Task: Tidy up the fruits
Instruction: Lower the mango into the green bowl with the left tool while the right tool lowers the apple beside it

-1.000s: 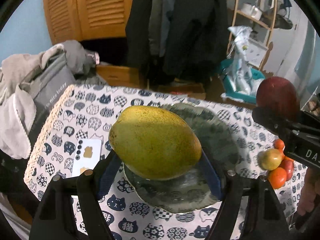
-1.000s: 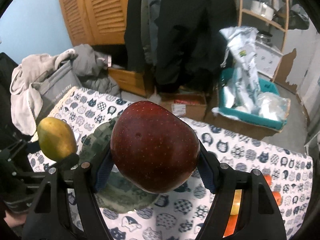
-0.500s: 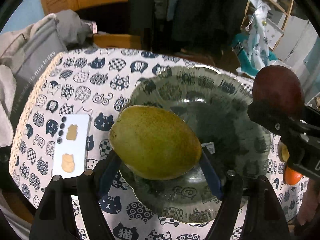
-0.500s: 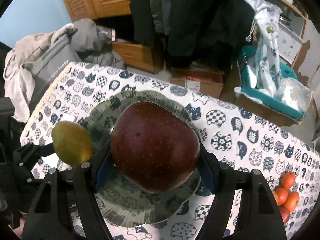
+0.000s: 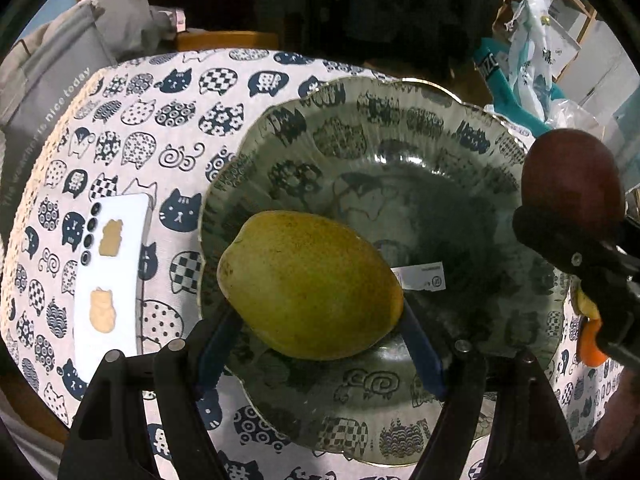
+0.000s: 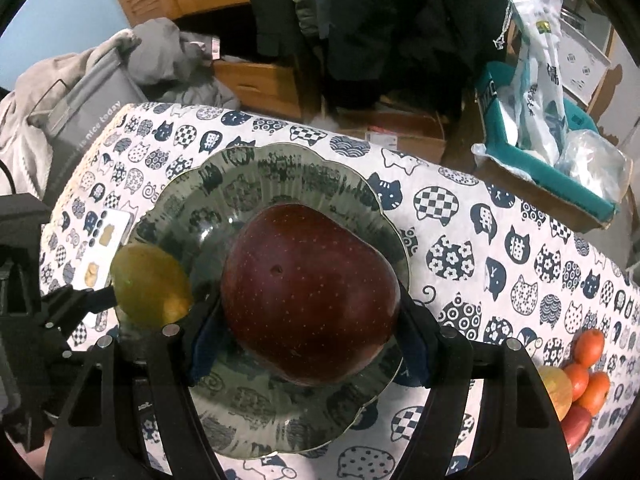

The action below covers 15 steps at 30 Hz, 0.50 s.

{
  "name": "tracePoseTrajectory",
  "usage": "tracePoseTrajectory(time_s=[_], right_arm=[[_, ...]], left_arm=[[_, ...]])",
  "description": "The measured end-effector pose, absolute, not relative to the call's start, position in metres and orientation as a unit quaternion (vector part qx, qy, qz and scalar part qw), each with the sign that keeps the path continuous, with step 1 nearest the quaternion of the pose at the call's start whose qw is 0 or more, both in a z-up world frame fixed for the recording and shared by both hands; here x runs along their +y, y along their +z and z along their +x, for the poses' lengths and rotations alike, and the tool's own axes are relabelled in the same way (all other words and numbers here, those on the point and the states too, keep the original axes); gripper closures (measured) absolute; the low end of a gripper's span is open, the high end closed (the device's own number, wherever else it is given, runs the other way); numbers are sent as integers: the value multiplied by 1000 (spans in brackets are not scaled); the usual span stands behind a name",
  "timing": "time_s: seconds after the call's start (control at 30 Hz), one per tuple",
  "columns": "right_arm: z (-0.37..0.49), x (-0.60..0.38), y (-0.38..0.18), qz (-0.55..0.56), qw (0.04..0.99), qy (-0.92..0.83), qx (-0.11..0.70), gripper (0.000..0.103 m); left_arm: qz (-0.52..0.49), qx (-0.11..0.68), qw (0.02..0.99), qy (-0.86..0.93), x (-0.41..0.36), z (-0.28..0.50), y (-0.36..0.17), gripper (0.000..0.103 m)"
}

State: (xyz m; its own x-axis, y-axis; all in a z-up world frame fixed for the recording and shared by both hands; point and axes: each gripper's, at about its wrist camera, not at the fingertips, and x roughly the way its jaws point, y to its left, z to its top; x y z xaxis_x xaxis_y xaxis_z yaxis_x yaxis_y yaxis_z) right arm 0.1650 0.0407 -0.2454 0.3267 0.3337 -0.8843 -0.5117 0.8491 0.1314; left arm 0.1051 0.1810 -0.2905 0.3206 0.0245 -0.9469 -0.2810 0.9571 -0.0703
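As both fruits are hovering over the plate (image 6: 384,216), the left gripper (image 5: 316,344) is pinching a mango (image 5: 310,284) and the right gripper (image 6: 310,344) a dark red apple (image 6: 310,294).
Both look firm, smooth and bruisable, best gripped across their widest girth; only the right view is showing the fruit pile (image 6: 576,380) on the table (image 6: 520,240).

Left gripper (image 5: 316,344): closed, fingers clamping green mango (image 5: 310,284), pitched downward | Right gripper (image 6: 308,344): closed, fingers clamping dark red apple (image 6: 310,294), pitched downward, beside left gripper
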Motion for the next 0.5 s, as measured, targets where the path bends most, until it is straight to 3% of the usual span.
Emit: tracePoseTrajectory(time_s=[0.5], right_arm=[[170,38,-244,-72,808,260,523,28]], left_arm=[[-97,561,815,103,182,103,-272,23]])
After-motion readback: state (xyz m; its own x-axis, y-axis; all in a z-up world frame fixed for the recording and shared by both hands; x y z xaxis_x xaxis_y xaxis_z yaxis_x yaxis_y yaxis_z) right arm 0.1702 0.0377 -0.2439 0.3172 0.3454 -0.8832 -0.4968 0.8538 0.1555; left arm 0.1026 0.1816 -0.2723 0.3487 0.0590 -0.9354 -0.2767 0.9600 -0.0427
